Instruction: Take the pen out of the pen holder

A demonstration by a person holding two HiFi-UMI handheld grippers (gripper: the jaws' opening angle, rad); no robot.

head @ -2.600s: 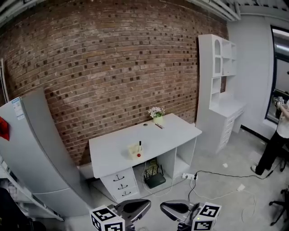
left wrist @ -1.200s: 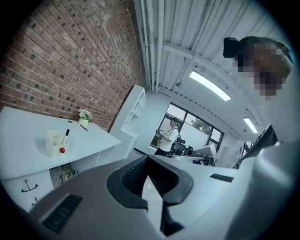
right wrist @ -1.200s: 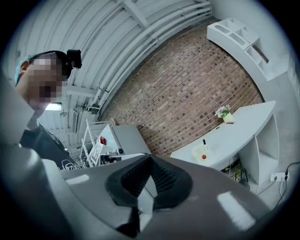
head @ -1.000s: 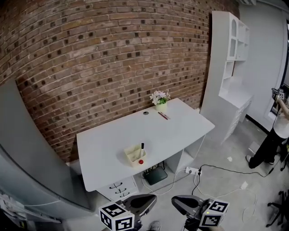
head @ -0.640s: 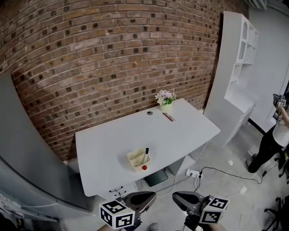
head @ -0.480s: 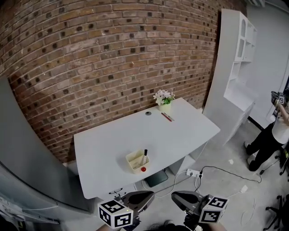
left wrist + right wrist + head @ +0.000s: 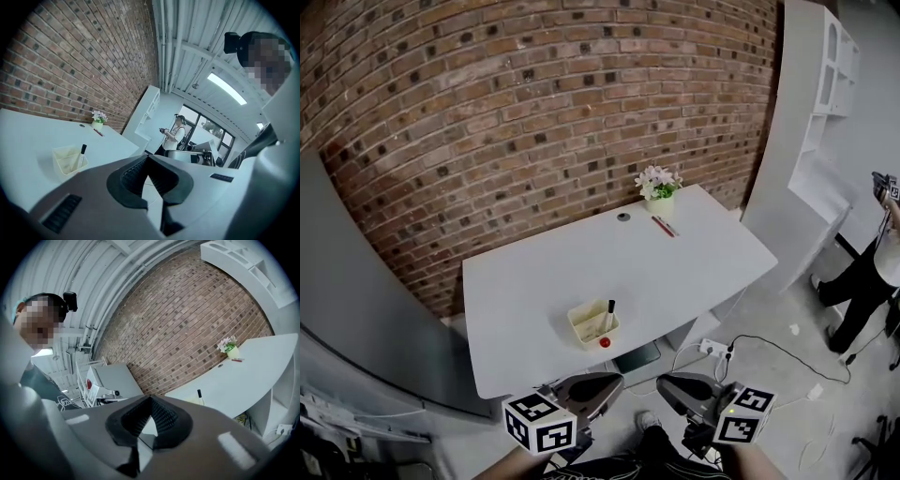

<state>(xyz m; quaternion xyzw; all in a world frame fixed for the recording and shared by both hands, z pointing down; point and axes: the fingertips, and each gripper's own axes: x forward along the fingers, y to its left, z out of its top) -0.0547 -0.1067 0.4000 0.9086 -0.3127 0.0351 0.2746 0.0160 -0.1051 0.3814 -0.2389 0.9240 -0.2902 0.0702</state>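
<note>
A cream pen holder point(image 7: 592, 324) sits near the front edge of a white desk point(image 7: 694, 267), and a black pen point(image 7: 608, 313) stands in it. A small red object point(image 7: 605, 342) lies just in front of the holder. My left gripper point(image 7: 598, 384) and right gripper point(image 7: 680, 386) hang side by side below the desk's front edge, both shut and holding nothing. In the left gripper view the holder point(image 7: 64, 159) and pen point(image 7: 82, 153) lie left of the shut jaws point(image 7: 147, 157). In the right gripper view the pen point(image 7: 199, 394) pokes up behind the shut jaws point(image 7: 151, 398).
A flower pot point(image 7: 658, 194), a red pen point(image 7: 663, 226) and a small dark disc point(image 7: 623, 217) lie at the desk's far right. A brick wall stands behind. A white shelf unit point(image 7: 830, 112) is at the right, with a person point(image 7: 872, 272) beyond. Cables point(image 7: 769, 352) trail on the floor.
The desk has grown larger and come closer to both grippers, which advanced toward it together. The jaws stay shut. The person at the right has shifted stance.
</note>
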